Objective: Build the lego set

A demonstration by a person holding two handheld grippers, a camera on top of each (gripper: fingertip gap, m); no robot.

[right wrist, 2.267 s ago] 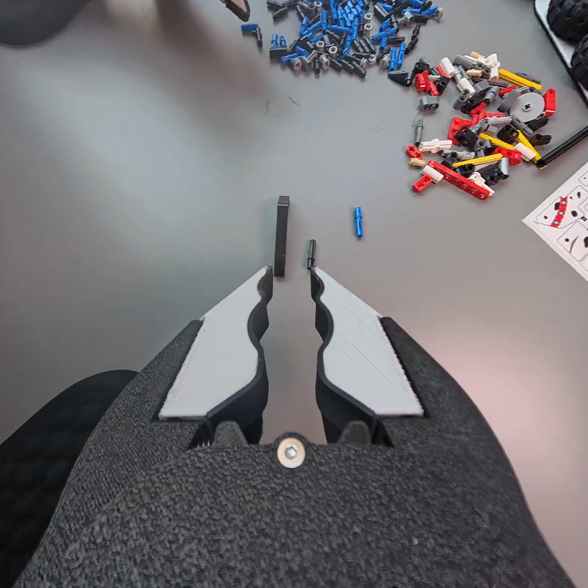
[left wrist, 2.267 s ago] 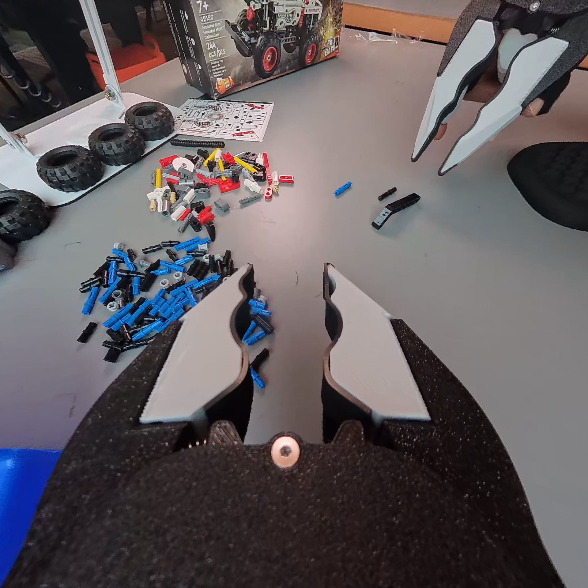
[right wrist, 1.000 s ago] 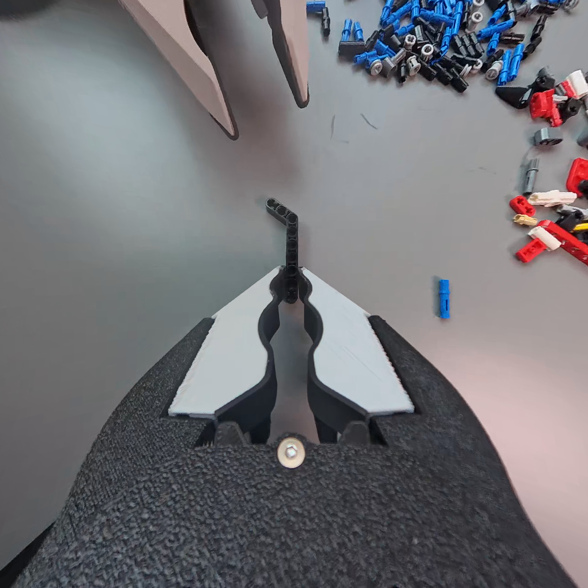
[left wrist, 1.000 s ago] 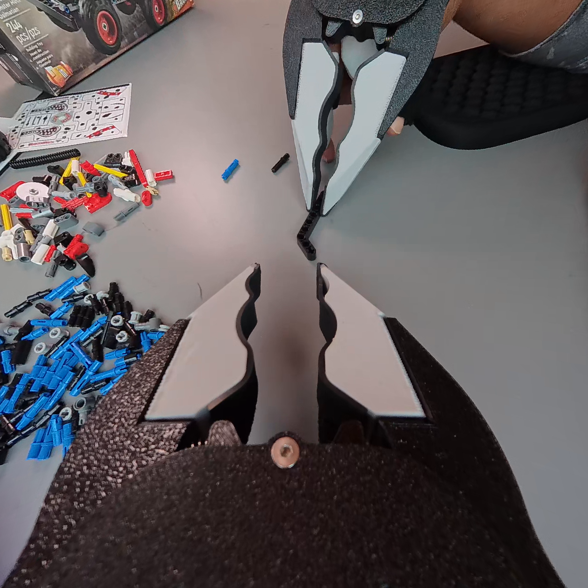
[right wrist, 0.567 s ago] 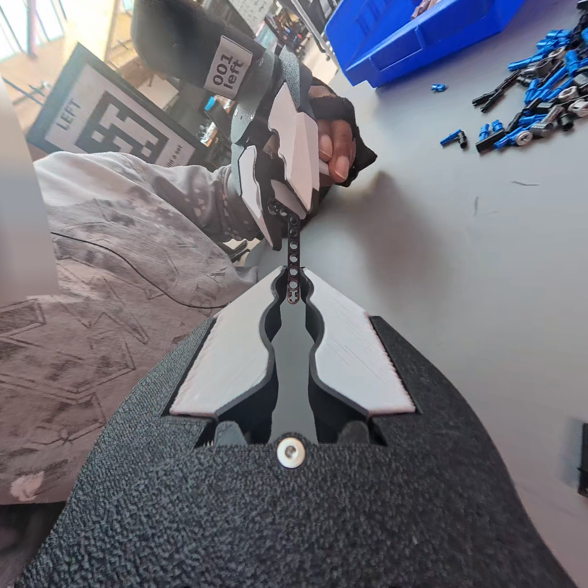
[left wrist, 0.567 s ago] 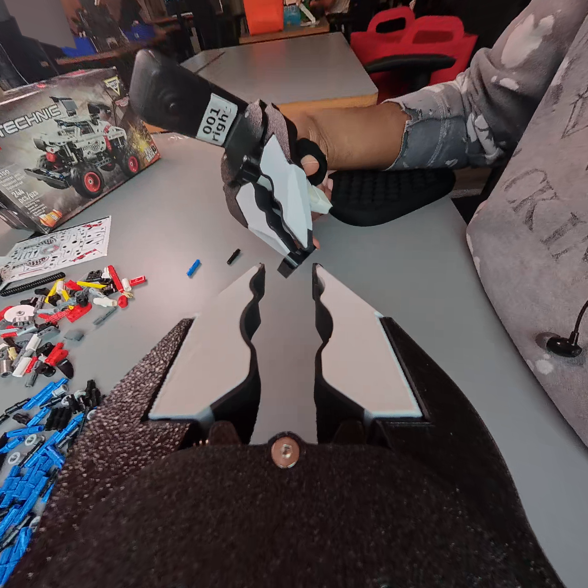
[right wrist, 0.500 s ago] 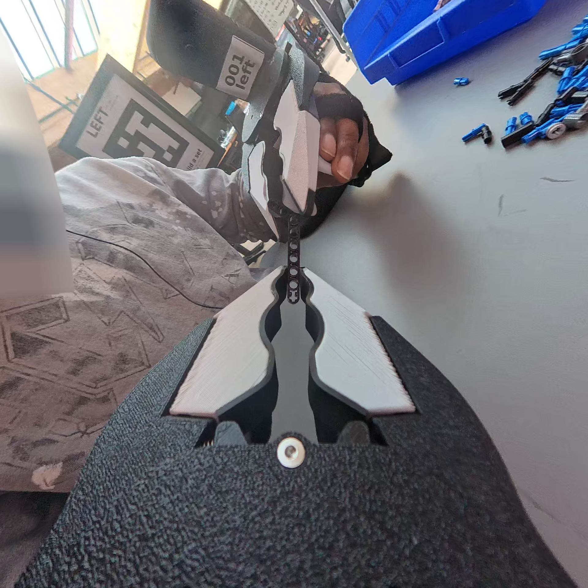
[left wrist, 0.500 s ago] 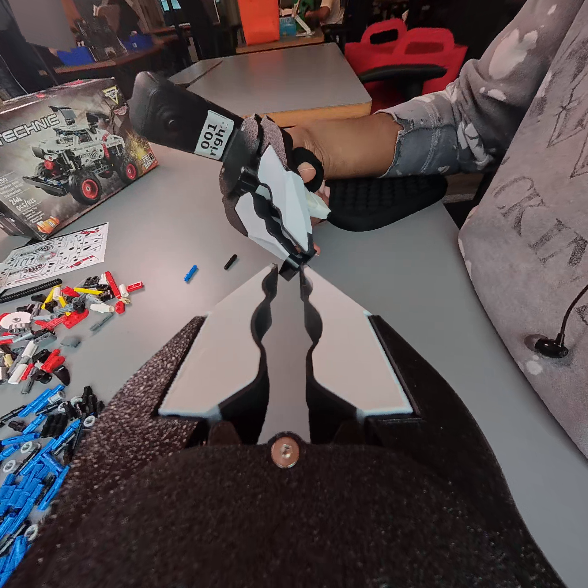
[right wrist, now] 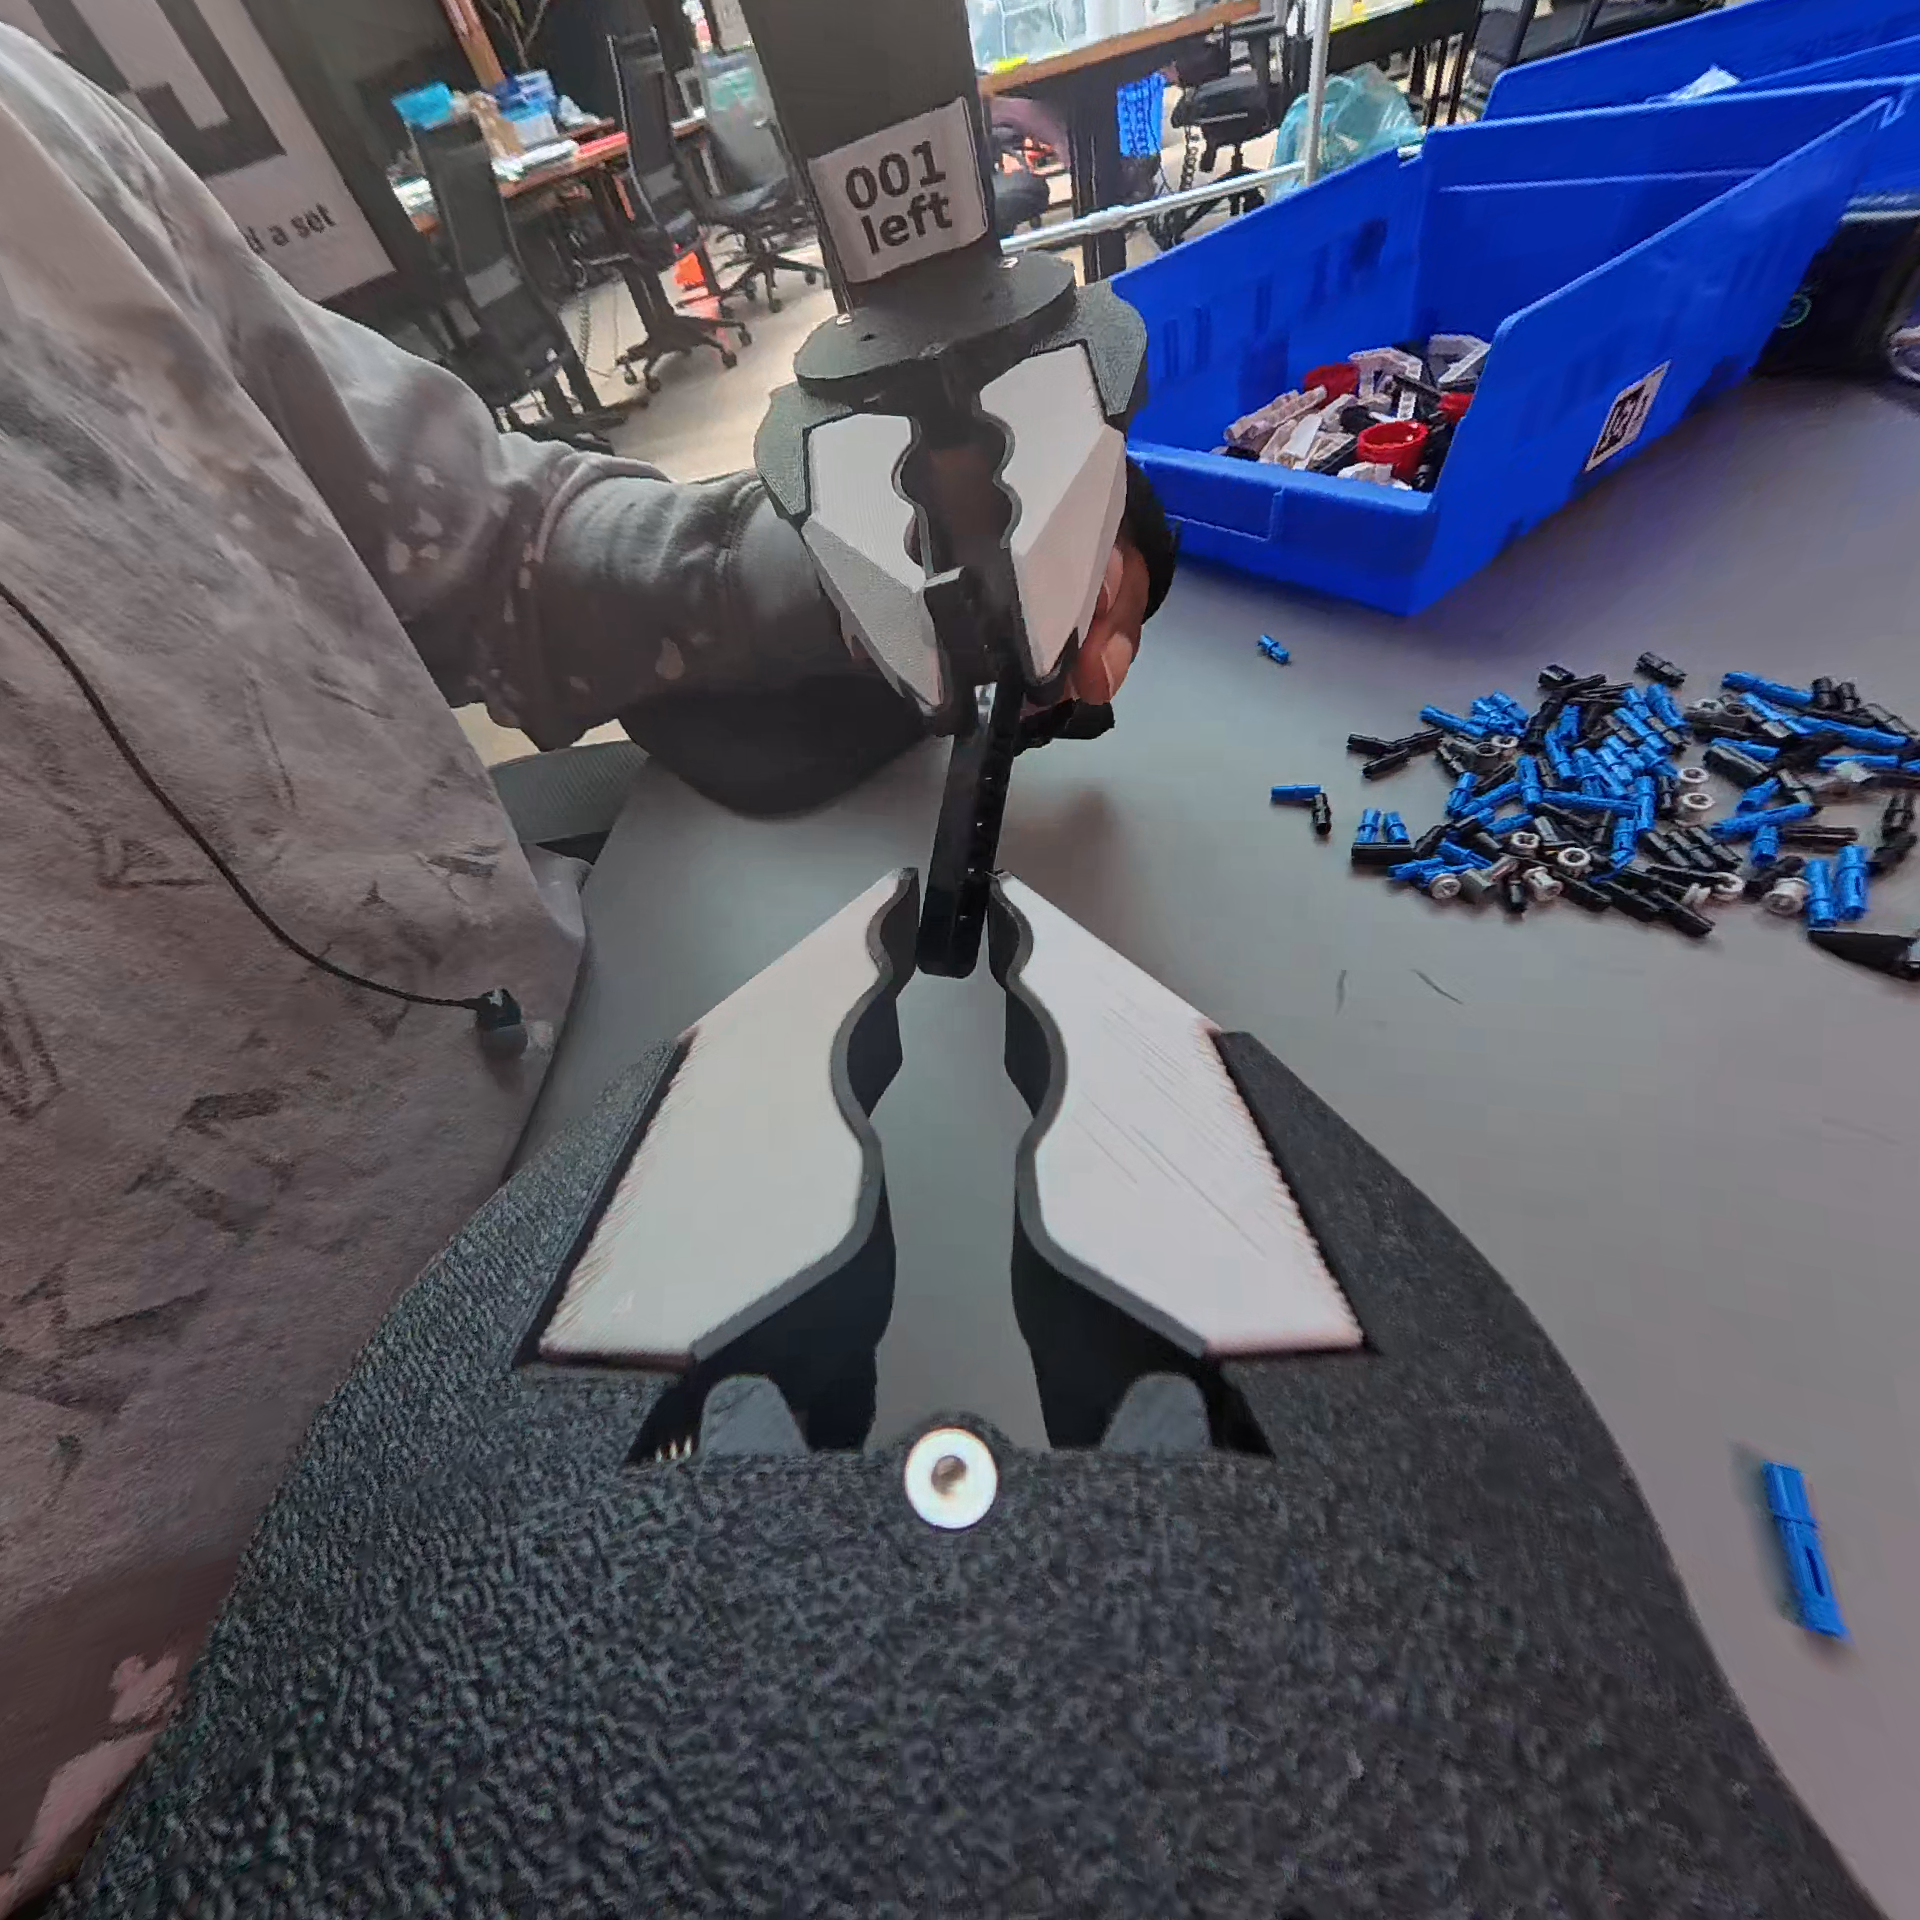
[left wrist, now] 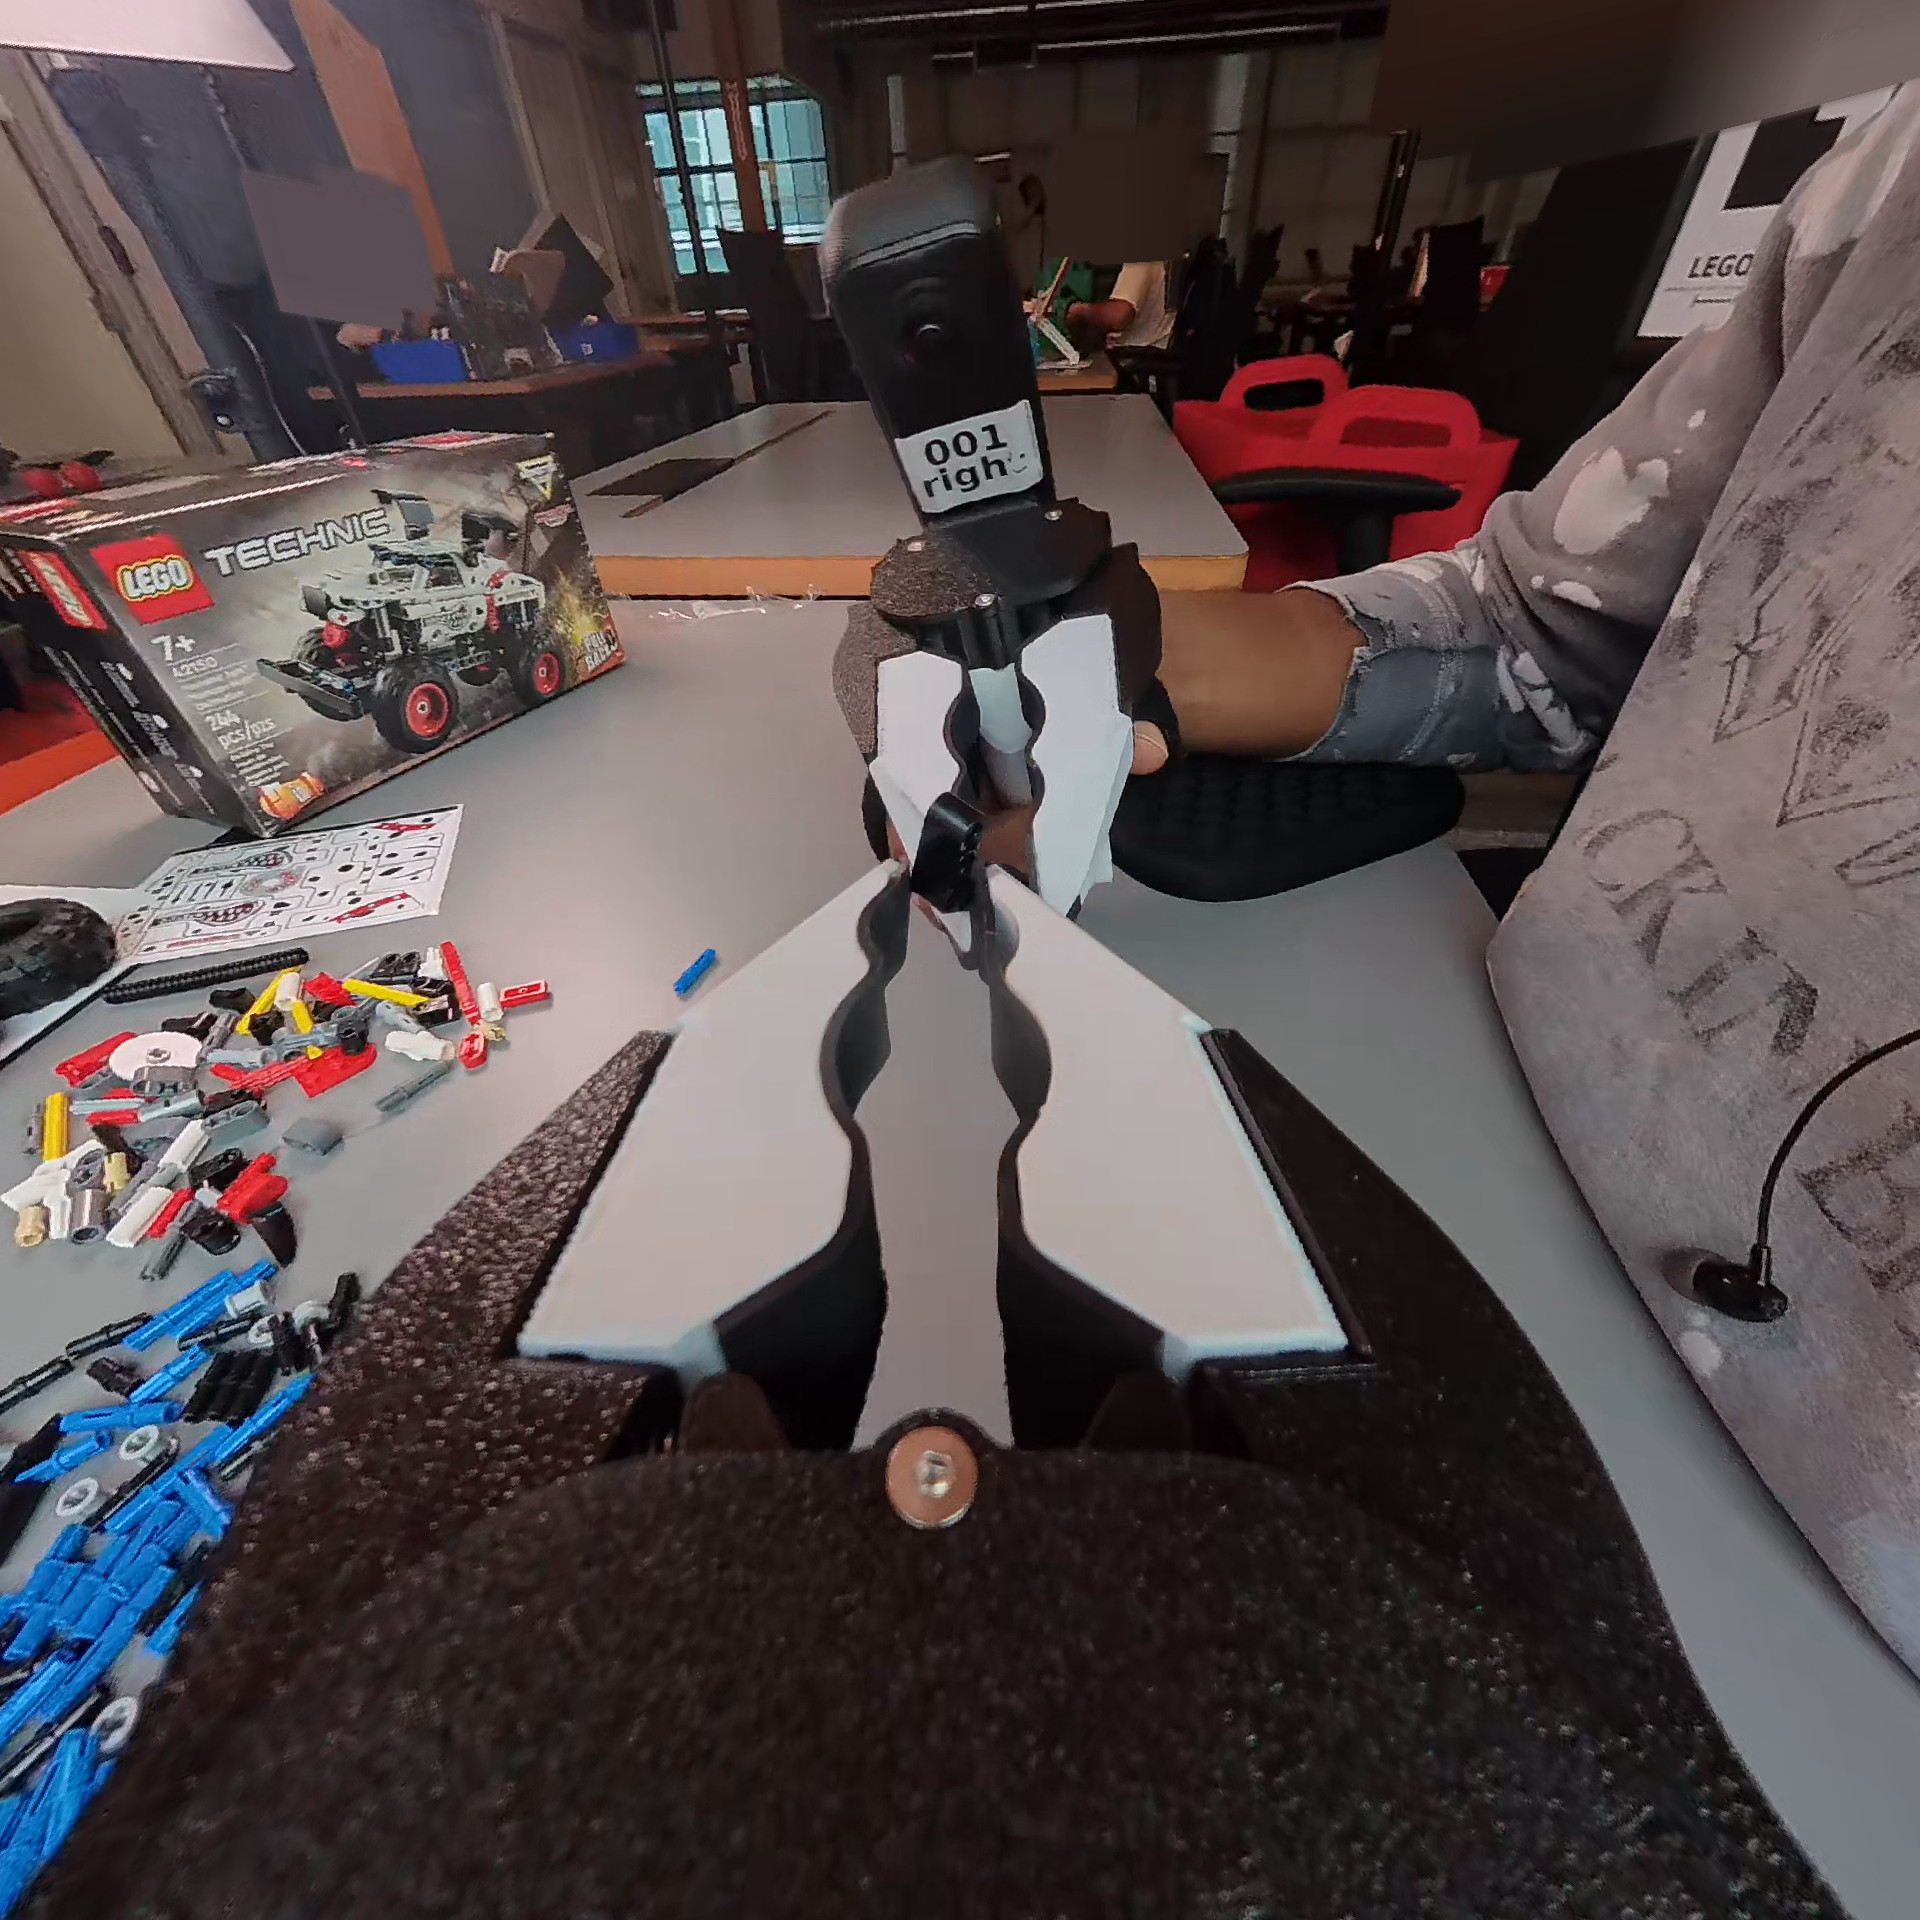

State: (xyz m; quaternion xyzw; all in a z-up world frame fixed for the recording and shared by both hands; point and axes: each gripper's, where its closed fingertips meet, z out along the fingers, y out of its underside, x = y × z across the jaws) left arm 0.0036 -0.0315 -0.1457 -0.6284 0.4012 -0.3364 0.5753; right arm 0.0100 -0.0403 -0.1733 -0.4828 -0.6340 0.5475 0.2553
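A black bent lego beam [right wrist: 971, 821] is held in the air between my two grippers, which face each other above the grey table [right wrist: 1403, 1195]. My right gripper [right wrist: 954, 909] is shut on the beam's straight end. My left gripper [left wrist: 948, 909] is shut on the bent end [left wrist: 948, 847]. The left gripper also shows in the right wrist view [right wrist: 982, 675], and the right gripper in the left wrist view [left wrist: 987, 842]. A person's hand holds each one.
A pile of blue and black pins [right wrist: 1642, 790] and a pile of mixed coloured parts [left wrist: 239, 1070] lie on the table. The set's box [left wrist: 312, 623], a sticker sheet [left wrist: 301, 873], a tyre [left wrist: 42, 945], loose blue pins [left wrist: 694, 971] [right wrist: 1803, 1548] and a blue bin [right wrist: 1507, 364] are around. My left and right fingertips are right by each other.
My right gripper picked the beam off the table and raised it. My left gripper closed on its bent end. Both have since turned to face each other squarely.
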